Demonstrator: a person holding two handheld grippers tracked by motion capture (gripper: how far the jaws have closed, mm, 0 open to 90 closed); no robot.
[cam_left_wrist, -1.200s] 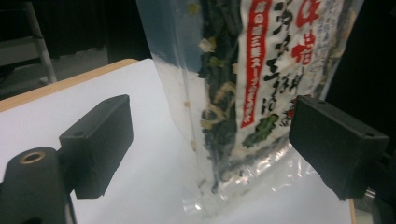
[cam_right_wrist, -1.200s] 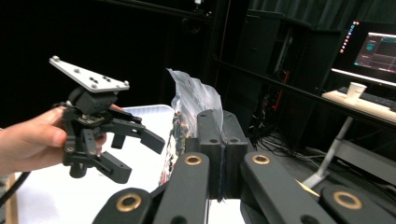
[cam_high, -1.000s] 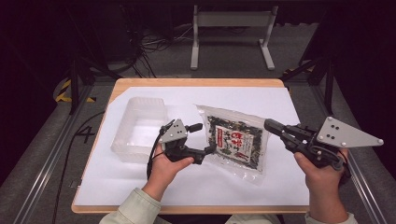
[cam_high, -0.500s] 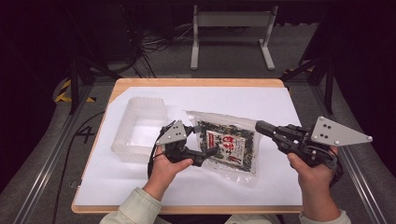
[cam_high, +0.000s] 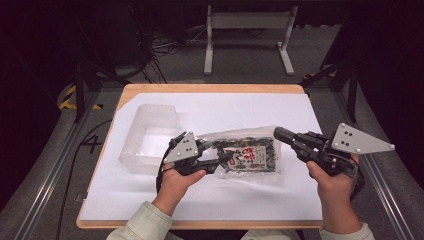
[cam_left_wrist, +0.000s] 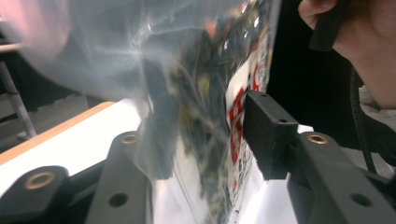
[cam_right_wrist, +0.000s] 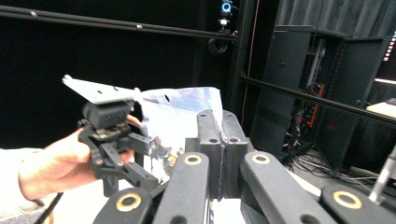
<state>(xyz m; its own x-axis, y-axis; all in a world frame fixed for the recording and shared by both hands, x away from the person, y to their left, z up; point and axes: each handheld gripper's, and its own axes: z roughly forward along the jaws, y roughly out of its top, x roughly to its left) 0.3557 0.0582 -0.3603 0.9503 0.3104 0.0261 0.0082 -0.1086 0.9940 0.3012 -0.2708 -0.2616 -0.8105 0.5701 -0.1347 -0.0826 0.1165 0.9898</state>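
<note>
High view shows the seaweed packet (cam_high: 247, 156) a little right of the table's middle, over the white sheet (cam_high: 250, 112), its left end lifted between the jaws of the left gripper (cam_high: 220, 161). Those jaws have just been closing, and in the left gripper view the pads press the film from both sides, with the packet (cam_left_wrist: 205, 107) hanging upright between them. The right gripper (cam_high: 280, 134) hovers just off the packet's right end with its jaws pressed together on nothing; the right gripper view shows the two pads (cam_right_wrist: 222, 149) meeting flat.

The grip looks the weak point. The pads bite on slack, glossy film near one end, so I judge the packet could slide out or swing and fold as it is carried, more so if the hand jerks. A hard squeeze might crush the brittle sheets inside. If the clear plastic tub (cam_high: 150, 137) near the table's left edge is the goal, the long packet could catch on its rim and tip it, since the tub looks light.

The left gripper's body covers the packet's left end from above, so how deep the bite goes is unclear. The film is blurred close to the lens, and the label print is too small to read.
</note>
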